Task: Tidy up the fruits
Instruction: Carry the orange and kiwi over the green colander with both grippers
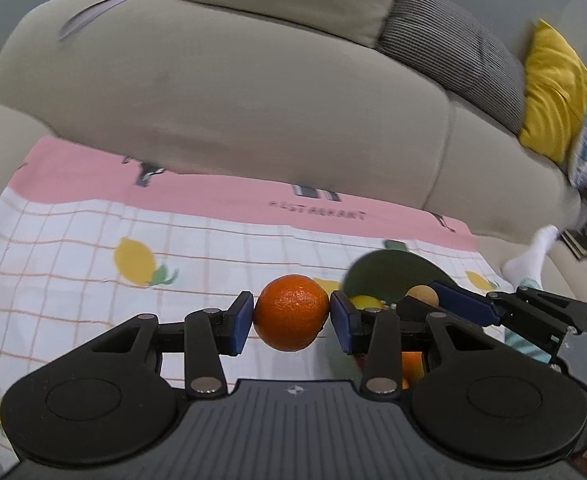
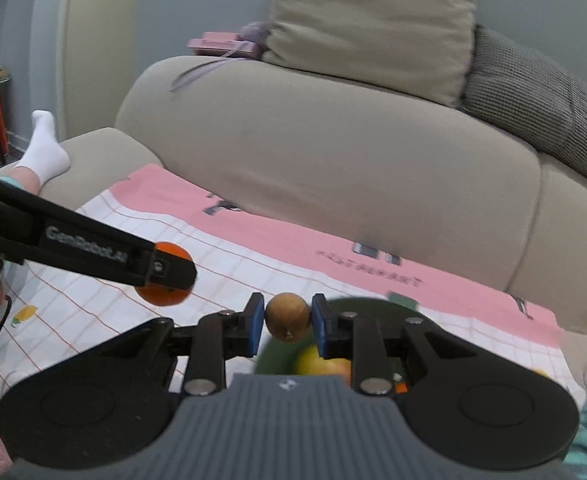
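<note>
Two fruits are held in the air: the left tongs (image 1: 291,314) pinch a firm, round orange (image 1: 291,312) across its middle, and the right tongs (image 2: 287,318) pinch a small, hard brown fruit (image 2: 287,316). Both look light and may roll. Below is a dark green bowl (image 2: 373,308) with other fruits on the checked cloth (image 1: 73,264); the sofa (image 1: 233,100) lies beyond.

- A cloth (image 1: 93,256) is spread on the seat of a sofa (image 1: 253,92), with the sofa's backrest behind it.
- An orange (image 1: 291,312) is held above the cloth between the pads of the left gripper (image 1: 291,318).
- A small round fruit (image 2: 287,316) is held in the right gripper (image 2: 287,322), above a bowl (image 2: 277,360) on the cloth.
- More fruit lies in the bowl.
- The right gripper is placed to the right of the left one.
- Cushions (image 1: 453,48) are propped at the far right of the sofa.
- A box (image 2: 221,45) lies on the backrest's top, far left.
</note>
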The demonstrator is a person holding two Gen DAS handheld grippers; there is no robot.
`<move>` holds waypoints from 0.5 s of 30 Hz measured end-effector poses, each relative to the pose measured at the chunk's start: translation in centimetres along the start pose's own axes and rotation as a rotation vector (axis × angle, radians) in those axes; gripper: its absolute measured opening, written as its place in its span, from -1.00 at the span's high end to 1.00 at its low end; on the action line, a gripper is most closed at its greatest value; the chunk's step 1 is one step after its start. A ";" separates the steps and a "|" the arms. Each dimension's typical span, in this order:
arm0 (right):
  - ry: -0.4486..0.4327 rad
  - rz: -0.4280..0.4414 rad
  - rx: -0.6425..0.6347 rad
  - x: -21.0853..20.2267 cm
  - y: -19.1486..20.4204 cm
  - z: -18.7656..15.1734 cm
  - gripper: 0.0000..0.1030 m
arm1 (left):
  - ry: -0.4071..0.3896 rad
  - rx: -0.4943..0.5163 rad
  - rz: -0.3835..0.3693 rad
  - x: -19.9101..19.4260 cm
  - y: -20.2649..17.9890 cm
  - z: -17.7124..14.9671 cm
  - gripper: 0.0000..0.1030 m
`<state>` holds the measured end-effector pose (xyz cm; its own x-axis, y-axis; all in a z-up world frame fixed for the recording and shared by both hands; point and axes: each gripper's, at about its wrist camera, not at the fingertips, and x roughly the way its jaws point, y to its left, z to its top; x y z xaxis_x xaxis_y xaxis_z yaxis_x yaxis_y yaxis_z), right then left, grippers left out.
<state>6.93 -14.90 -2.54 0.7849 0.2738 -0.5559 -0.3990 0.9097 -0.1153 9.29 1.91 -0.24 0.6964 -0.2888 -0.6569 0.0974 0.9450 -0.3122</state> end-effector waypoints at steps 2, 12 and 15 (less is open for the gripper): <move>0.006 -0.014 0.020 -0.3 -1.2 -0.3 0.57 | 0.006 0.025 -0.015 0.3 -1.1 0.1 0.08; 0.034 -0.023 0.083 -1.0 -6.5 -1.6 0.57 | 0.034 0.130 -0.089 2.1 -5.1 0.9 0.08; 0.054 -0.020 0.098 -1.0 -7.9 -2.2 0.57 | 0.038 0.151 -0.102 2.8 -5.9 1.3 0.08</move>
<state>8.21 -23.04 -2.88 0.7643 0.2408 -0.5983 -0.3335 0.9416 -0.0471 11.59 -4.32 0.61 0.6500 -0.3873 -0.6538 0.2741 0.9219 -0.2737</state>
